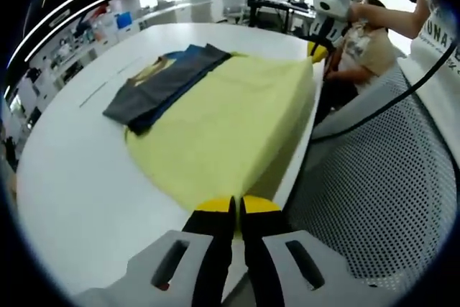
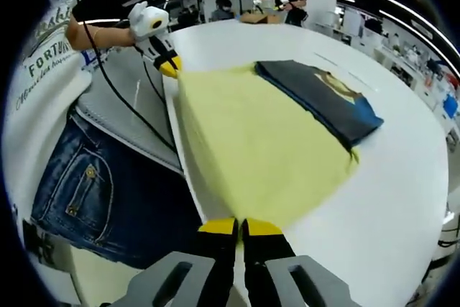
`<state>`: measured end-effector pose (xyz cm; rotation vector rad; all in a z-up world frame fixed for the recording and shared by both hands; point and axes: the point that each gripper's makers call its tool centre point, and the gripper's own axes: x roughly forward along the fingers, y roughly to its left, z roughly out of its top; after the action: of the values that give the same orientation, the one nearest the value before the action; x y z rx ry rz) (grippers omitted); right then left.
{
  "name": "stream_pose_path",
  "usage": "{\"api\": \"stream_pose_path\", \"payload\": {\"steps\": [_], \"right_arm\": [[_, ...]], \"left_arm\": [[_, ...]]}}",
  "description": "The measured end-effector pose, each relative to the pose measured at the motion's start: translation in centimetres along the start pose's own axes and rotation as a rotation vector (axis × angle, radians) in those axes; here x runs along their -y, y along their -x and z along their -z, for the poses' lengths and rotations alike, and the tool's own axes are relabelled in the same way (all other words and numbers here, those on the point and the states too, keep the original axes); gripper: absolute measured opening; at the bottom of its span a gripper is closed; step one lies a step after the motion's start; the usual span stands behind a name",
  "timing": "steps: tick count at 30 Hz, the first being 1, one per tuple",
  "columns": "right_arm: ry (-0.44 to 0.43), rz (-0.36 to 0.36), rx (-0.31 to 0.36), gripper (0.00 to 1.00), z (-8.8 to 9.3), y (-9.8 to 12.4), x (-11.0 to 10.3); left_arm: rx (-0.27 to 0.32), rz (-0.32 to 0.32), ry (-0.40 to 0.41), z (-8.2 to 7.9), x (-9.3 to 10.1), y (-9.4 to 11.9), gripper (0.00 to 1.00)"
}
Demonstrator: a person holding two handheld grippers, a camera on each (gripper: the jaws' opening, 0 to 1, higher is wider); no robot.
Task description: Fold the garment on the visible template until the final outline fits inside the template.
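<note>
In my right gripper view I see blue jeans (image 2: 100,192) on a person, while both my left gripper (image 1: 234,208) and right gripper (image 2: 240,227) are clenched on near corners of the yellow garment (image 1: 230,124) spread across the white table (image 1: 79,177).

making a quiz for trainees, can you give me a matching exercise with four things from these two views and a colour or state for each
Things:
1. yellow garment
2. folded dark garment
3. left tongs
4. table

States:
A. white, bare beside the cloth
B. shut on a near corner of the cloth
C. spread flat along the table edge
D. lying on the far part of the yellow cloth

Pairs: 1-C, 2-D, 3-B, 4-A
</note>
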<state>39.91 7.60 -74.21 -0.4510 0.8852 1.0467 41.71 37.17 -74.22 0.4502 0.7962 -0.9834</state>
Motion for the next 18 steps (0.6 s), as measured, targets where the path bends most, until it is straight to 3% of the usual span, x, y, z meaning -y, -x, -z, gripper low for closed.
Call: {"api": "stream_pose_path", "payload": {"steps": [10,18], "right_arm": [[0.011,-0.047,0.003,0.0,-0.9,1.0,-0.9],[0.052,0.01,0.024,0.0,-2.5,1.6,1.3]], "left_arm": [[-0.011,0.016,-0.002,-0.3,0.4,1.4,0.01],[0.005,-0.007,-0.028,-2.1,-0.6,2.0,0.01]]}}
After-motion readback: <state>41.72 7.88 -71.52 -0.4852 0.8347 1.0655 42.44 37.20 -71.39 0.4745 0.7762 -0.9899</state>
